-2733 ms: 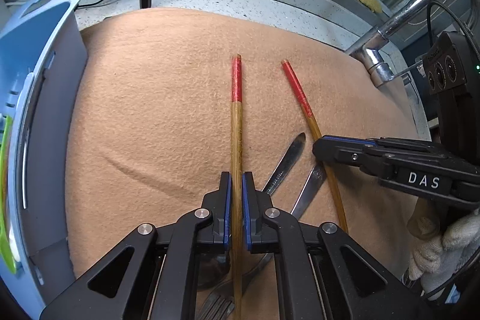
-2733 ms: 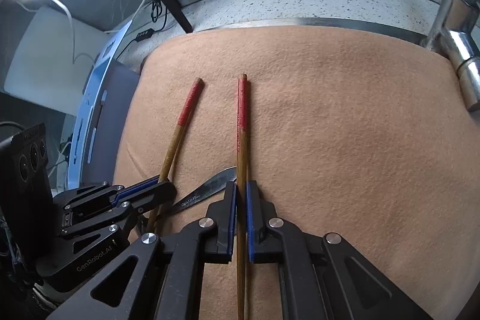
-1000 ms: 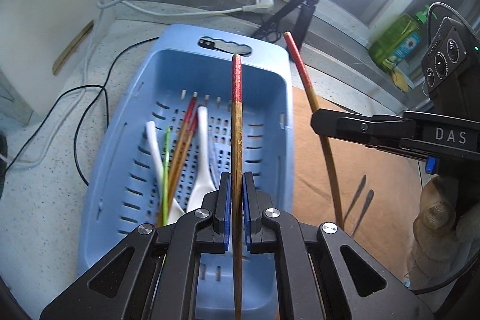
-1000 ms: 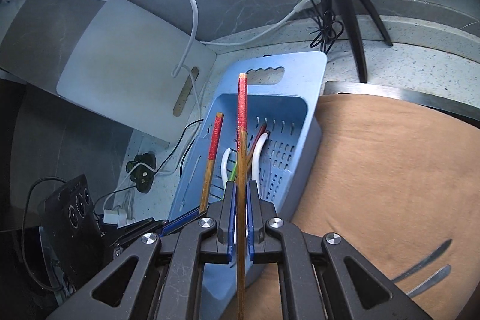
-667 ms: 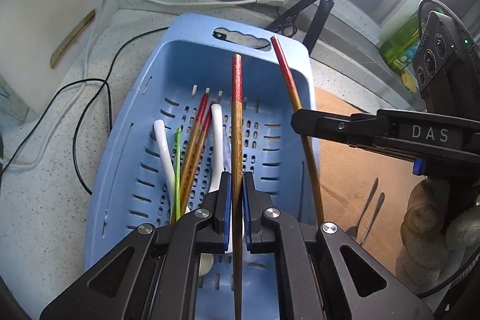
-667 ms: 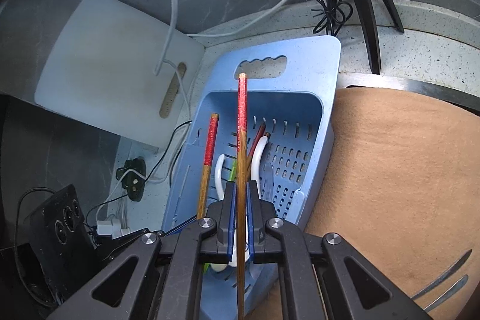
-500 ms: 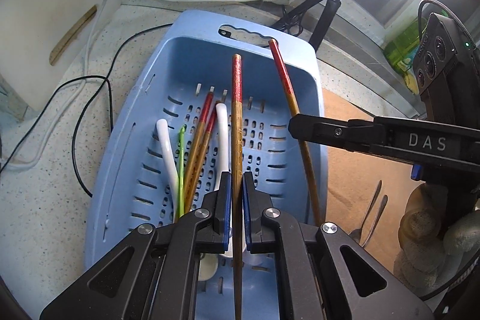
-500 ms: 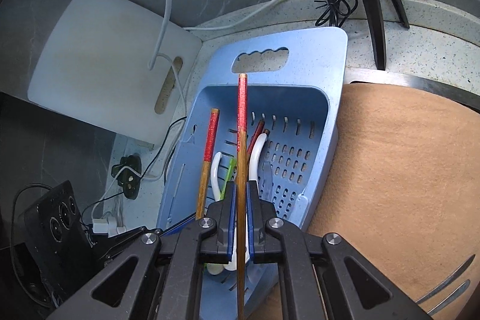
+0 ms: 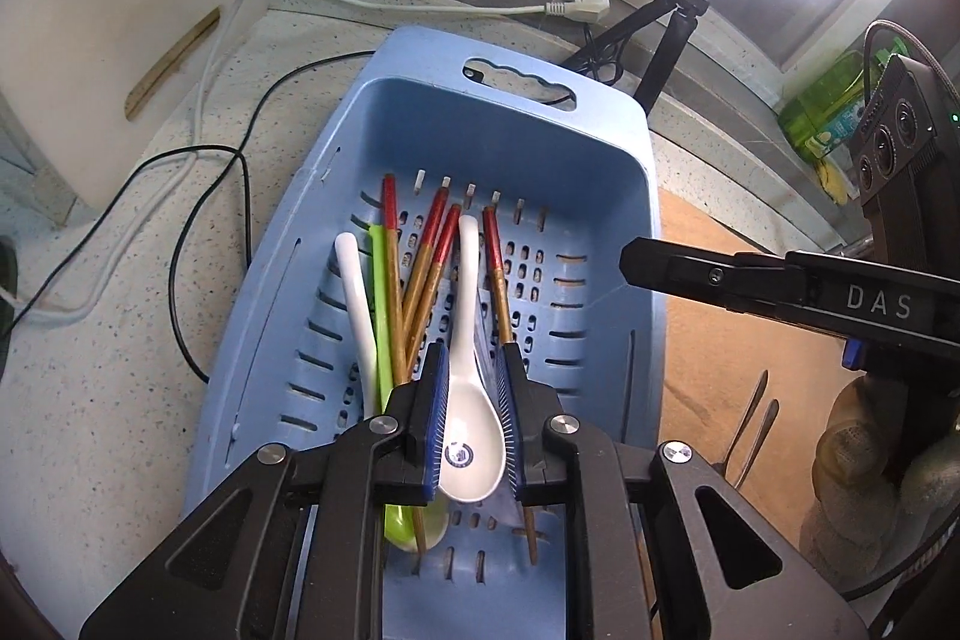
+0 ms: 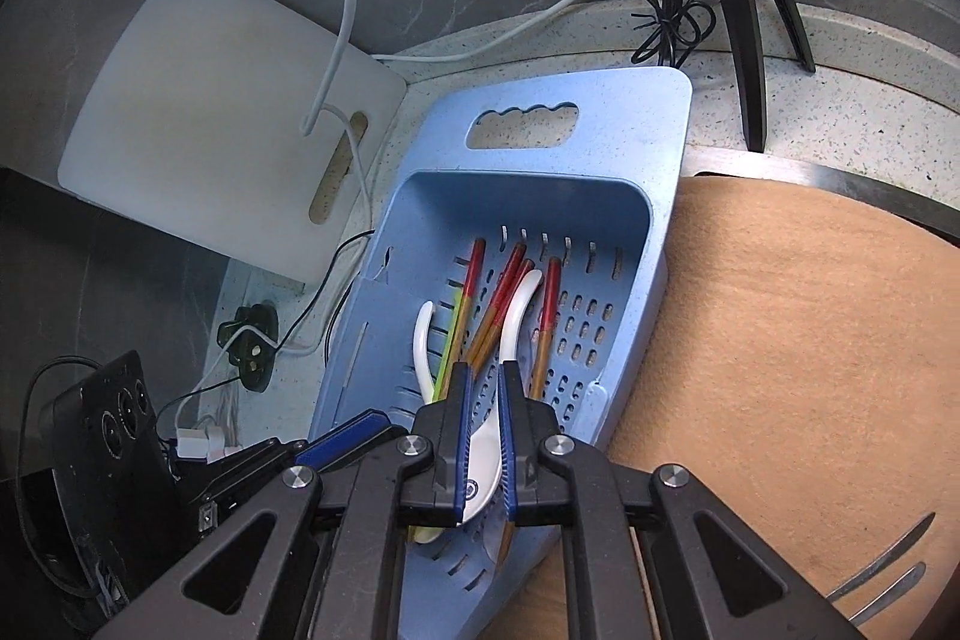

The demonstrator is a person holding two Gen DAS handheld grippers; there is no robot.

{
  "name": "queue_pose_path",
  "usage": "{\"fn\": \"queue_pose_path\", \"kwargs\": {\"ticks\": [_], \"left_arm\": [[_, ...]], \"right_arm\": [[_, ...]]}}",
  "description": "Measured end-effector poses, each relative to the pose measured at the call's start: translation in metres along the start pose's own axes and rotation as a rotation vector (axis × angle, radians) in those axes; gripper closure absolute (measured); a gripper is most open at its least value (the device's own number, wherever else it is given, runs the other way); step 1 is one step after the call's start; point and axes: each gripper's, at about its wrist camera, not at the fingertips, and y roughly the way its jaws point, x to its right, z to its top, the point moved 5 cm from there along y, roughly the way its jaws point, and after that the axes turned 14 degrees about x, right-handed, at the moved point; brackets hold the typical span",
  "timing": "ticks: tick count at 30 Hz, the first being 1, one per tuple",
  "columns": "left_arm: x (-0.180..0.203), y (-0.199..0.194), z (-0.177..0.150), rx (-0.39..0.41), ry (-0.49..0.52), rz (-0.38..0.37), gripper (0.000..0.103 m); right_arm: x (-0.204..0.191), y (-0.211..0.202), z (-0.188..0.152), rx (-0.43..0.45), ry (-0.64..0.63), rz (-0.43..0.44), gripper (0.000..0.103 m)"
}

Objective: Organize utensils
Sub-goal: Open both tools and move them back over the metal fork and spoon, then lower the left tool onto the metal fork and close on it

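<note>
**Both grippers emptying over the blue basket**

I am holding the left gripper (image 9: 472,358) tilted down over the near end of the blue basket (image 9: 498,142). Its jaws have just been opening and are standing a little apart, with nothing between them; the white spoon (image 9: 471,418) showing through the gap is lying below, on the basket floor.

Ahead of its fingers, the red-tipped chopsticks (image 9: 391,250) are fanning out lengthwise beside a green utensil (image 9: 378,292). I judge that keeping them parallel to the long walls is stopping them from poking over the rim. One chopstick (image 9: 498,274) is running just under the right-hand finger.

I am holding the right gripper (image 10: 485,376) beside the left, over the same end. It is only narrowly parted and is gripping nothing either.

To its right, the forks (image 10: 882,574) are waiting on the tan cloth (image 10: 810,340), well apart from the basket. They are probably next.
</note>
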Motion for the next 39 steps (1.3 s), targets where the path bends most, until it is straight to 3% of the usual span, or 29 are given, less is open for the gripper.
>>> {"fn": "queue_pose_path", "kwargs": {"ticks": [5,11,22,26,36,39], "left_arm": [[0.009,-0.008,-0.003,0.012,0.005,0.003,0.088],[0.028,-0.021,-0.009,0.035,0.017,0.002,0.088],[0.08,-0.034,-0.027,0.041,0.059,-0.036,0.088],[0.102,-0.033,-0.037,0.027,0.099,-0.06,0.078],[0.151,-0.027,-0.077,-0.031,0.196,-0.107,0.077],[0.161,-0.028,-0.091,-0.043,0.234,-0.11,0.068]], "right_arm": [[0.001,-0.011,-0.001,0.005,-0.014,0.0,0.093],[0.009,-0.035,-0.002,0.027,-0.042,-0.006,0.082],[0.057,-0.098,0.001,0.091,-0.056,-0.044,0.07],[0.077,-0.118,-0.002,0.11,-0.076,-0.064,0.069],[0.13,-0.159,-0.013,0.164,-0.092,-0.112,0.067],[0.139,-0.164,-0.022,0.132,-0.099,-0.105,0.067]]}}
